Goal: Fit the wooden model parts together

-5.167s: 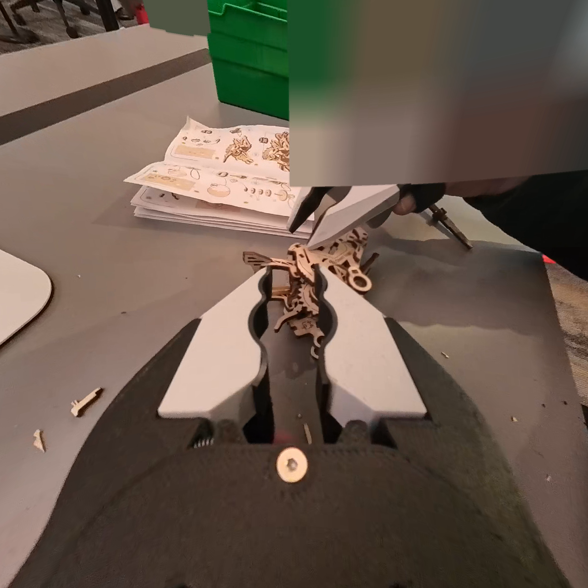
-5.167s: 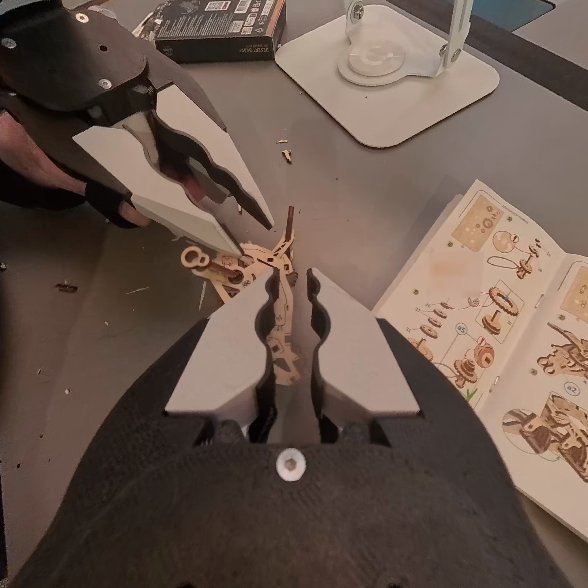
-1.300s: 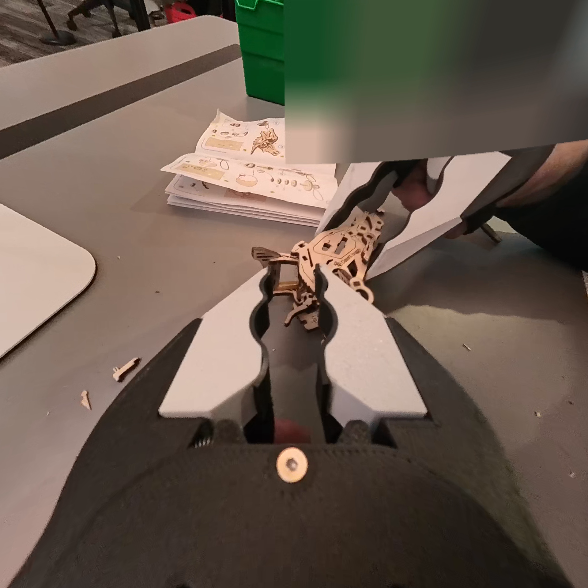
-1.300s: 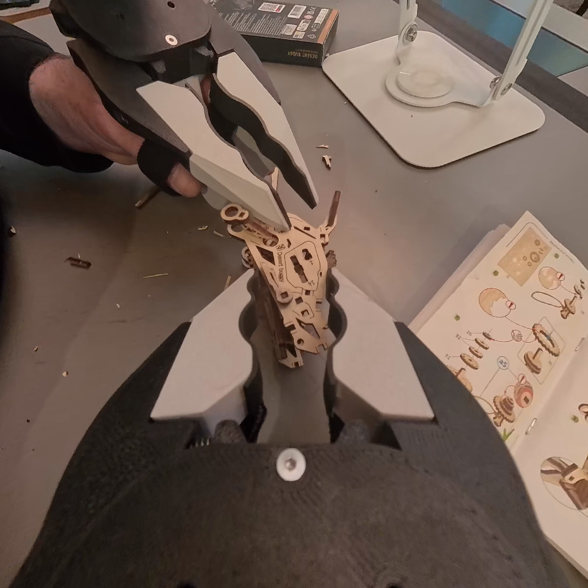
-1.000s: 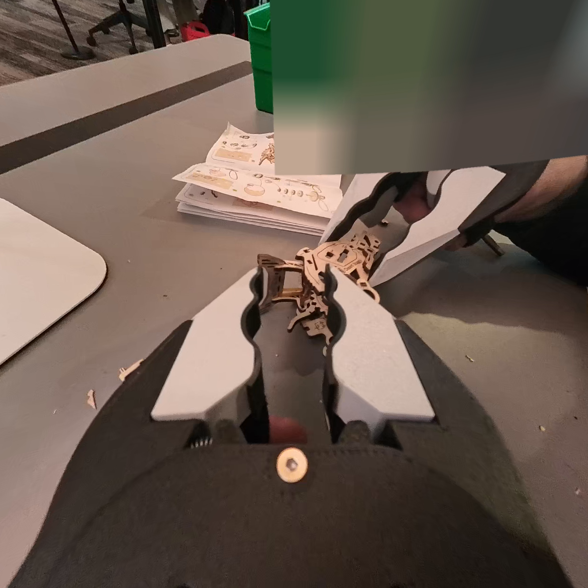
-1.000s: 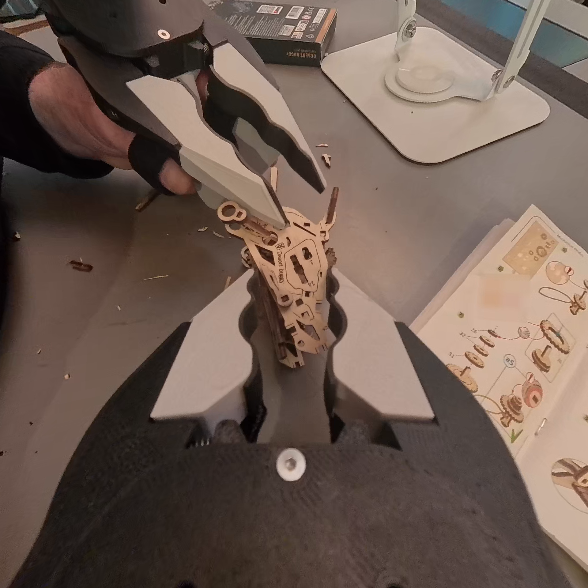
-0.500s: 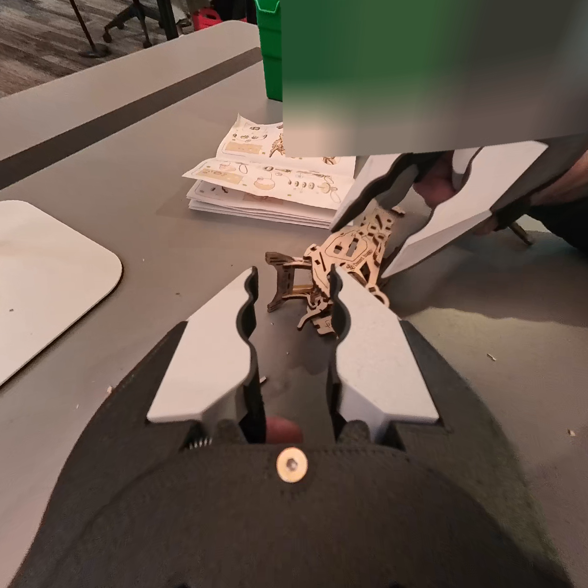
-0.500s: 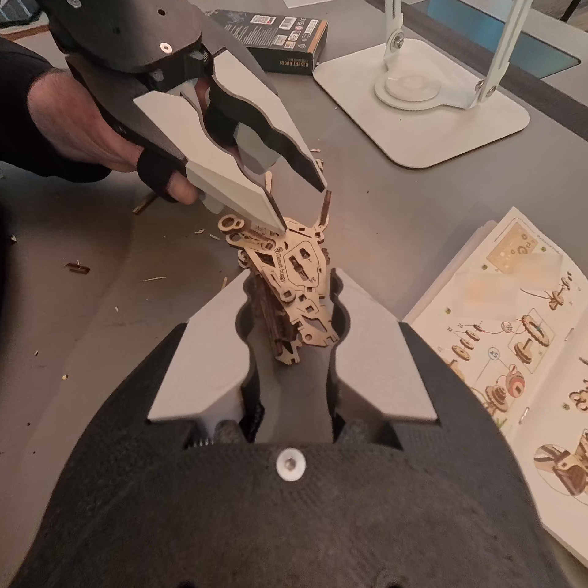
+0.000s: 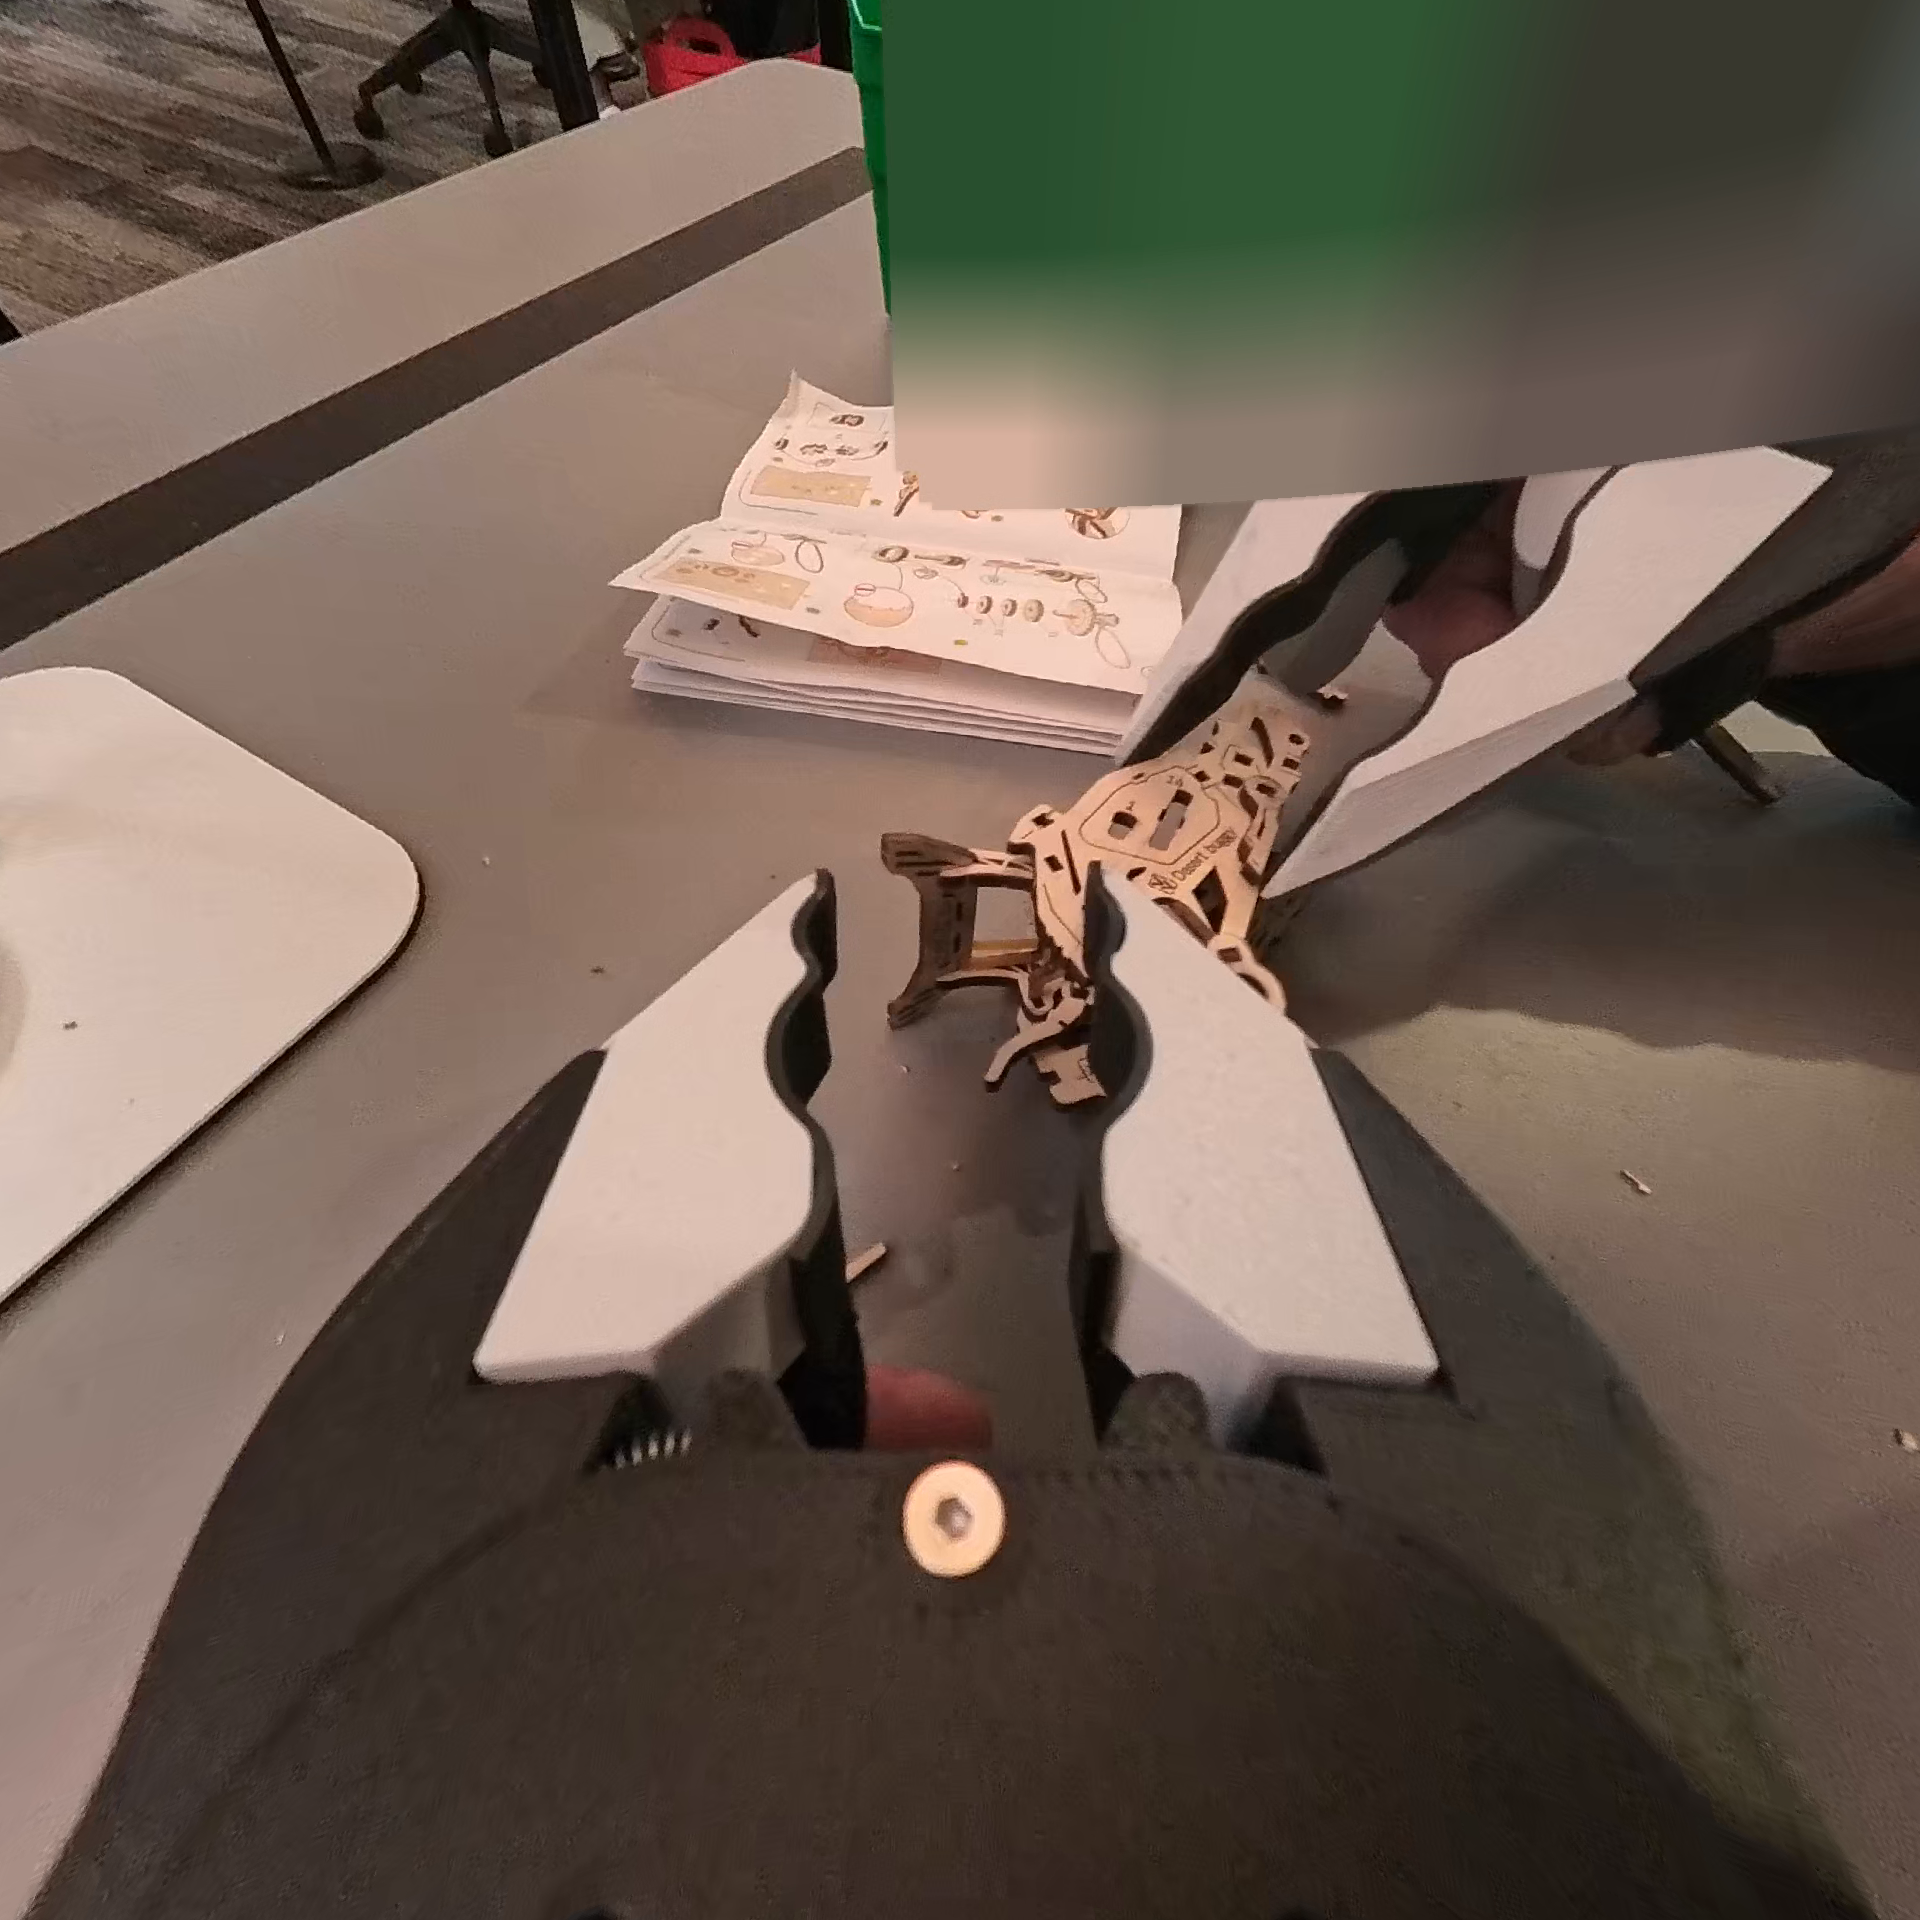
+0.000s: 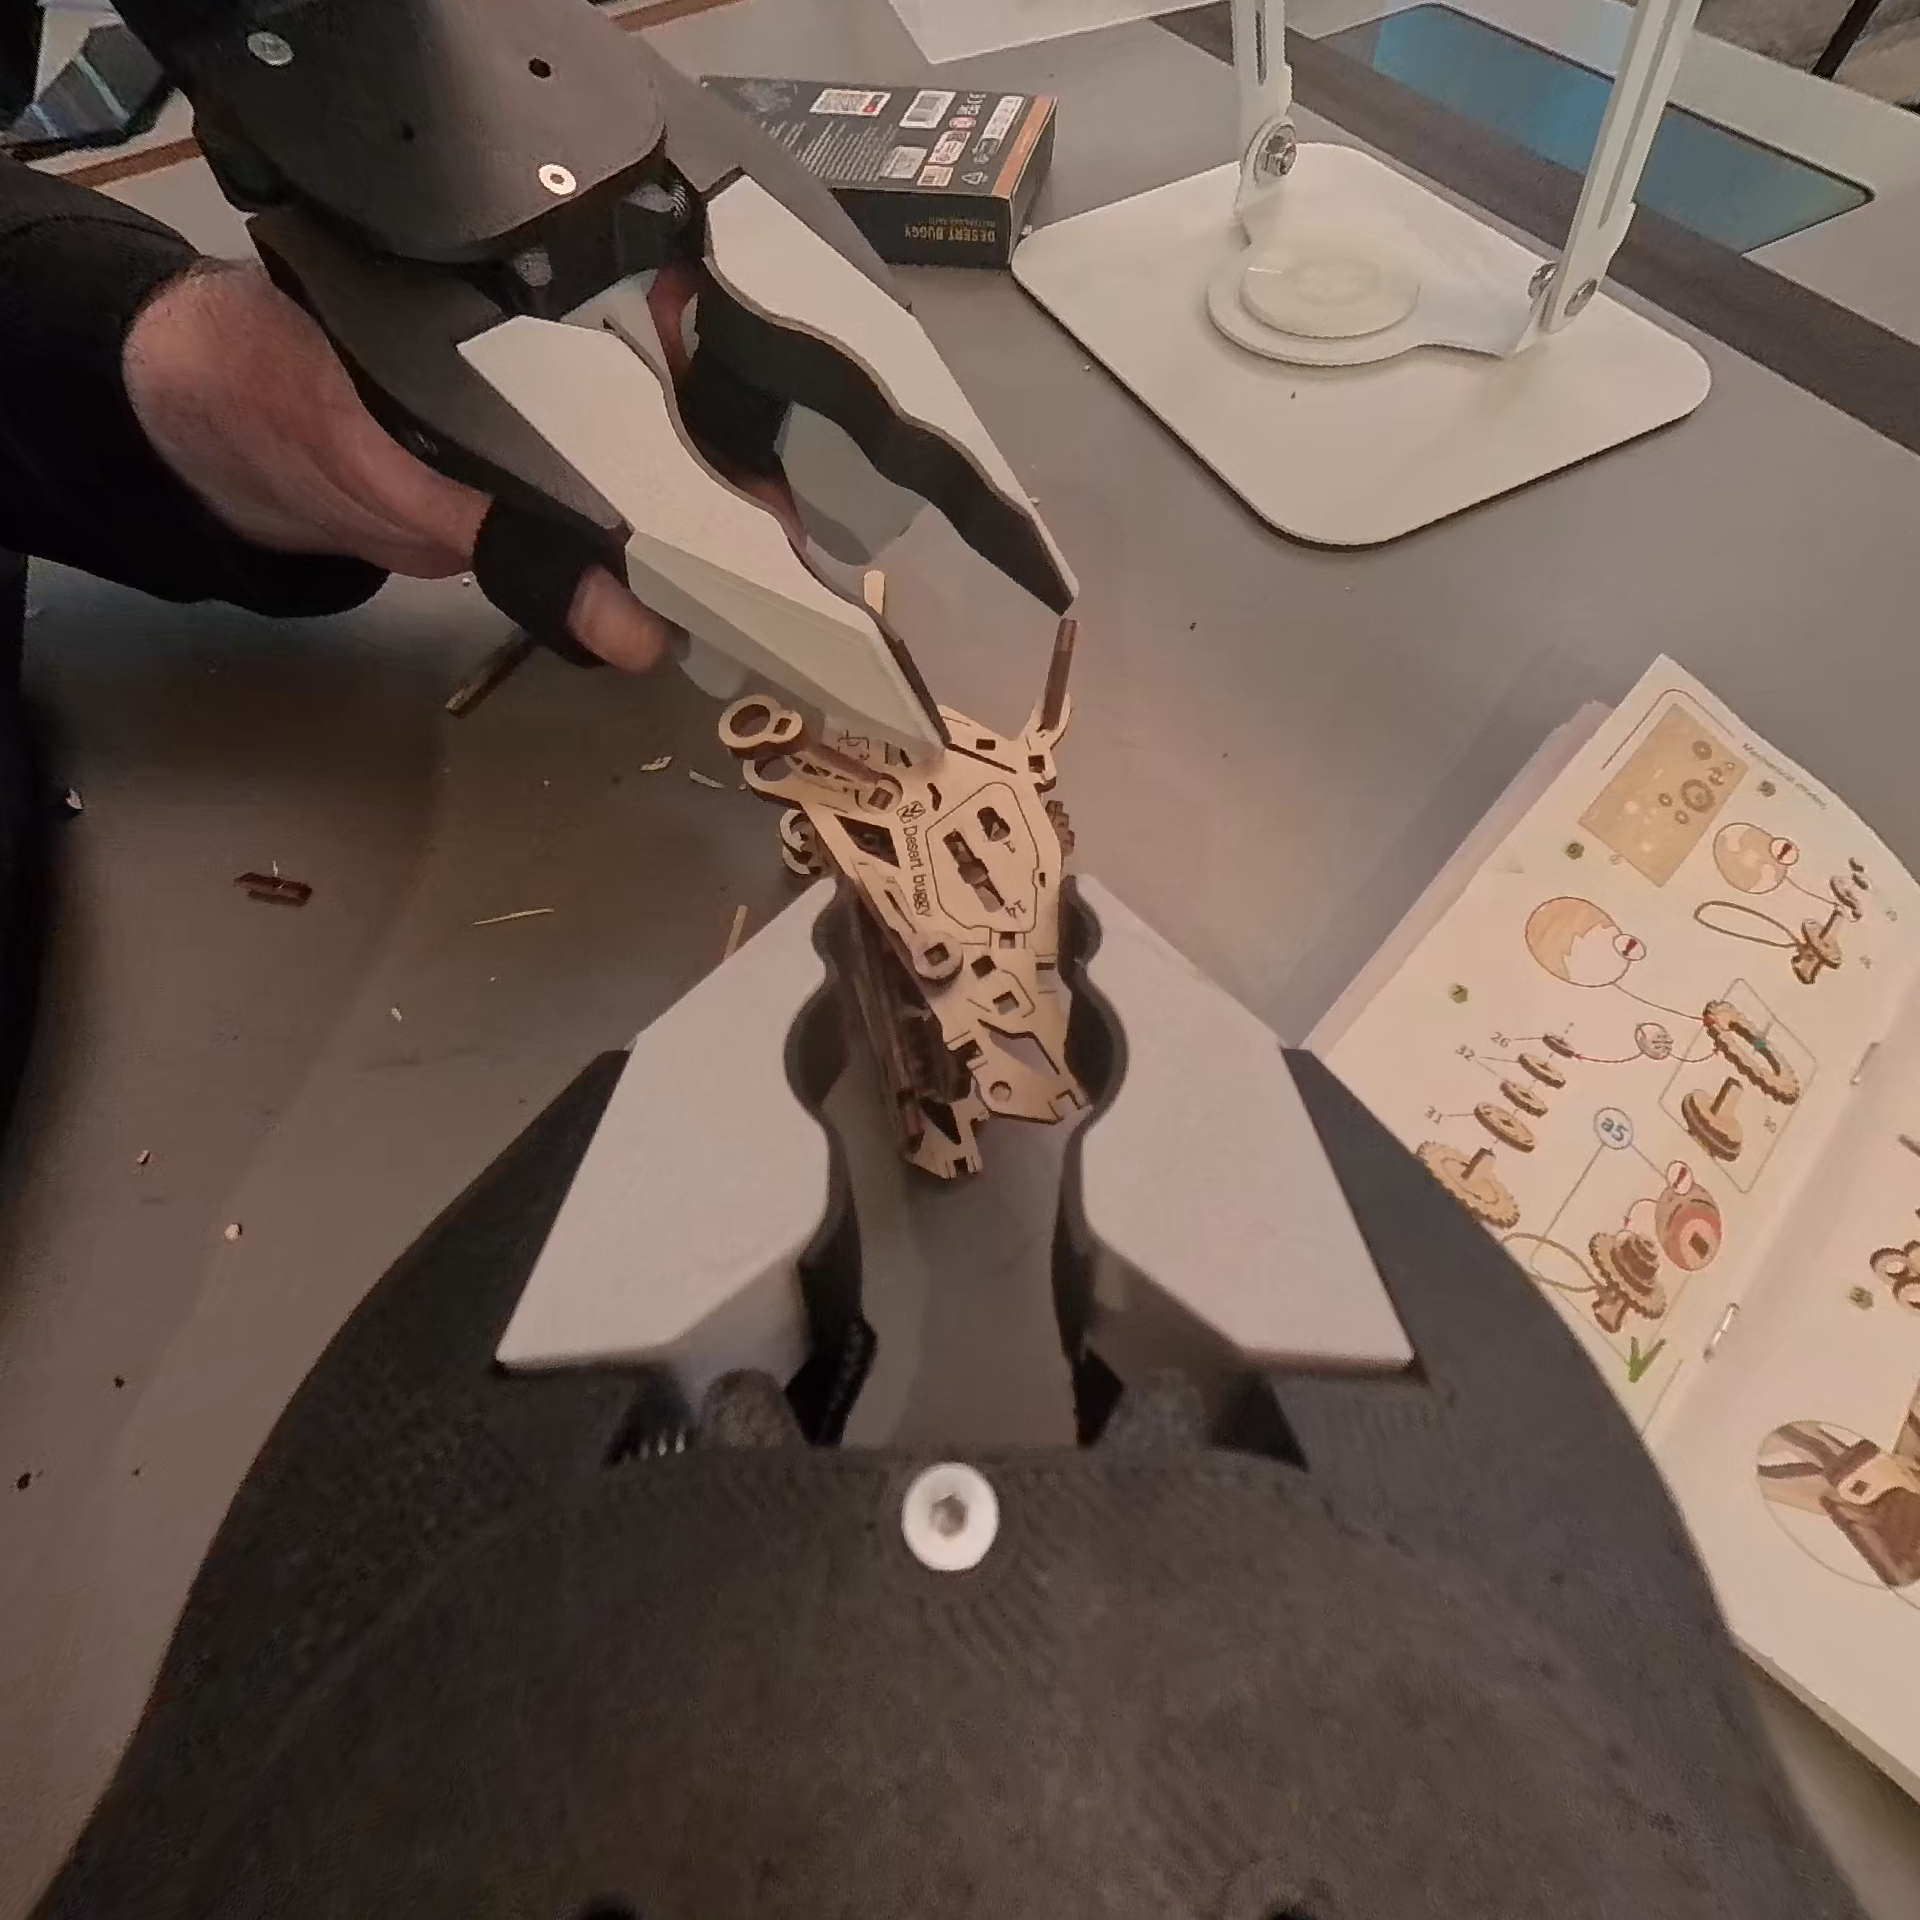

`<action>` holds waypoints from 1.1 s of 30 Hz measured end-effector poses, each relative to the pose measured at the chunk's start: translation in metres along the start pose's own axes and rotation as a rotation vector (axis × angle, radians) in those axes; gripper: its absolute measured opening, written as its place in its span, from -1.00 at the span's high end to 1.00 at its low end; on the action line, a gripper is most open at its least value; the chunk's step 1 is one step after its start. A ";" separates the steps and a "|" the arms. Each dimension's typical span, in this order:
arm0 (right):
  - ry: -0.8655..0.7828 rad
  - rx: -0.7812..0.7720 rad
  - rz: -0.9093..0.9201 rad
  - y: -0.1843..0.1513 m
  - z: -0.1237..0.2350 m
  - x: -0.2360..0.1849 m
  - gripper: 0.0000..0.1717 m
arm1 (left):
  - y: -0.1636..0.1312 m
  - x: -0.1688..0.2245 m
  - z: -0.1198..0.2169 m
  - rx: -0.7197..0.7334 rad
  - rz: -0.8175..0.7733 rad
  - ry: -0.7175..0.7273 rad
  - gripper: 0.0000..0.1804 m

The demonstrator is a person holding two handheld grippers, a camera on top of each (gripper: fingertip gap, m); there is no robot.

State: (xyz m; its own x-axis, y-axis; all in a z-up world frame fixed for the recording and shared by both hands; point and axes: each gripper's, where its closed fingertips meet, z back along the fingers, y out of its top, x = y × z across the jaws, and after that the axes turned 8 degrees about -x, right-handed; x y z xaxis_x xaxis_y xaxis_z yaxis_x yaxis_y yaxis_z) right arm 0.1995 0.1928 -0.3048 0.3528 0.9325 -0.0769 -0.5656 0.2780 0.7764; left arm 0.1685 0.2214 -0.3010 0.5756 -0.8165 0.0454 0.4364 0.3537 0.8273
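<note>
The wooden model (image 10: pixel 966 904), a pale laser-cut frame with dark inner parts, sits tilted between the fingers of my right gripper (image 10: pixel 951 914). Both pads touch its sides, so the right gripper is shut on it. In the left wrist view the model (image 9: pixel 1153 831) has its far end raised in the right gripper (image 9: pixel 1205 821) and its near end low over the grey table (image 9: pixel 416 727). My left gripper (image 9: pixel 961 904) is open and holds nothing, with the model's dark end piece (image 9: pixel 940 935) just beyond its tips. In the right wrist view the left gripper (image 10: pixel 997 675) has one fingertip (image 10: pixel 914 727) resting on the model's top edge.
An open instruction booklet (image 10: pixel 1662 987) lies to the right of the model and also shows in the left wrist view (image 9: pixel 904 623). A white stand base (image 10: pixel 1351 395) and a black box (image 10: pixel 914 177) are farther back. Wood scraps (image 10: pixel 275 888) lie on the table.
My left gripper opened wider and drew back from the model's near end. My right gripper's jaws widened briefly, then closed in again on the model, which stayed tilted between them.
</note>
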 end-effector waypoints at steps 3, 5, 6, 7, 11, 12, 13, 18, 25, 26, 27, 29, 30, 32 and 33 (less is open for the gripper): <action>-0.004 0.001 -0.004 -0.002 0.001 0.000 0.60 | 0.000 -0.001 -0.001 0.003 -0.001 0.002 0.49; -0.005 0.001 -0.008 -0.003 0.001 0.000 0.61 | 0.000 -0.001 -0.001 0.004 -0.009 0.006 0.49; -0.005 0.003 -0.010 -0.003 0.002 0.000 0.62 | 0.000 -0.001 -0.001 0.003 -0.012 0.008 0.49; -0.006 0.006 -0.013 -0.004 0.002 -0.001 0.62 | 0.001 -0.001 -0.001 0.003 -0.014 0.009 0.49; -0.010 0.017 -0.025 -0.006 0.003 -0.002 0.63 | 0.001 -0.001 0.000 0.003 -0.019 0.017 0.48; -0.013 0.020 -0.026 -0.006 0.004 -0.002 0.62 | 0.000 -0.002 0.000 0.003 -0.021 0.019 0.48; -0.015 0.024 -0.026 -0.006 0.005 -0.001 0.62 | 0.000 -0.002 0.000 0.004 -0.021 0.021 0.48; -0.015 0.015 -0.027 -0.008 0.004 0.000 0.66 | 0.001 -0.002 -0.001 0.006 -0.027 0.029 0.48; -0.022 0.020 -0.032 -0.008 0.005 0.000 0.66 | -0.001 -0.005 0.003 -0.001 -0.035 0.045 0.46; -0.024 0.019 -0.033 -0.008 0.005 -0.001 0.67 | -0.002 -0.005 0.004 -0.002 -0.031 0.044 0.46; -0.028 0.019 -0.032 -0.008 0.006 -0.001 0.66 | -0.002 -0.005 0.005 -0.003 -0.029 0.044 0.46; -0.040 0.019 -0.028 -0.007 0.006 -0.002 0.67 | -0.003 -0.005 0.005 -0.005 -0.034 0.045 0.46; -0.045 0.014 -0.027 -0.007 0.006 -0.002 0.67 | -0.002 -0.005 0.004 -0.004 -0.035 0.045 0.46; -0.049 0.009 -0.034 -0.008 0.007 -0.002 0.67 | -0.002 -0.004 0.003 -0.004 -0.038 0.043 0.46; -0.051 0.008 -0.039 -0.009 0.007 -0.002 0.67 | -0.001 -0.004 0.003 -0.003 -0.041 0.044 0.46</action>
State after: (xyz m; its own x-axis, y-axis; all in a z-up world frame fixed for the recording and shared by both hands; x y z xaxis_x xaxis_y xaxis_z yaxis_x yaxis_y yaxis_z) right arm 0.2090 0.1865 -0.3070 0.4122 0.9080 -0.0754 -0.5451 0.3120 0.7781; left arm 0.1638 0.2235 -0.3006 0.5867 -0.8097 -0.0134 0.4628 0.3216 0.8261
